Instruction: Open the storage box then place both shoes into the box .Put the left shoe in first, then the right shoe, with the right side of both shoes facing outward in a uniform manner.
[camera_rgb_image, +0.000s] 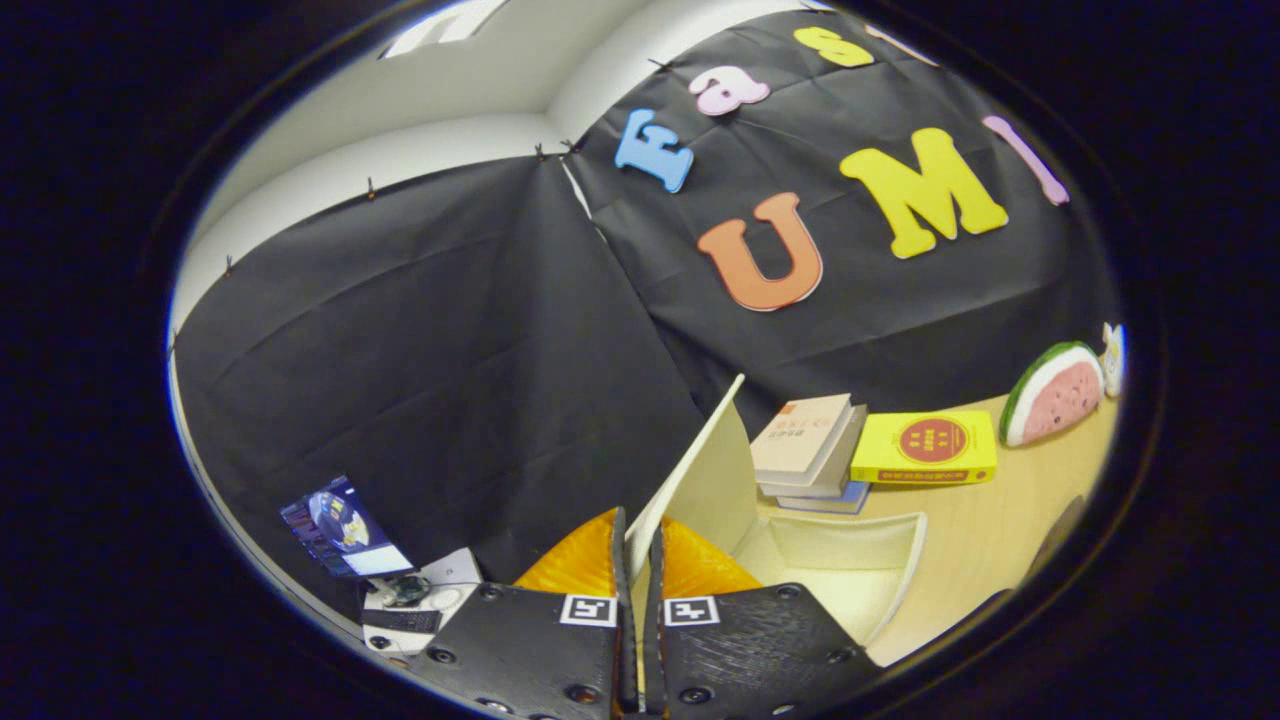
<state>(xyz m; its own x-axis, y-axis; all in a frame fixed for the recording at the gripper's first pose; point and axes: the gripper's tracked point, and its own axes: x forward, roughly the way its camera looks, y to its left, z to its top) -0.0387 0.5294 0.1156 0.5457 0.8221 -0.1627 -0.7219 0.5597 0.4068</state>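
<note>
My gripper (637, 560) is shut on the edge of the storage box's pale lid (700, 470). The lid stands raised and tilted, running up and away from between the fingers. Just to the right of the fingers lies the open white box (850, 570), whose inside looks bare where it shows. The box rests on the light wooden table (1000, 530).
Beyond the box lies a stack of books (810, 450) with a yellow book (928, 447) beside it. A watermelon-slice toy (1052, 392) stands farther right near the wall. A lit screen (343, 525) and a small white device (415, 600) sit to the left of the fingers.
</note>
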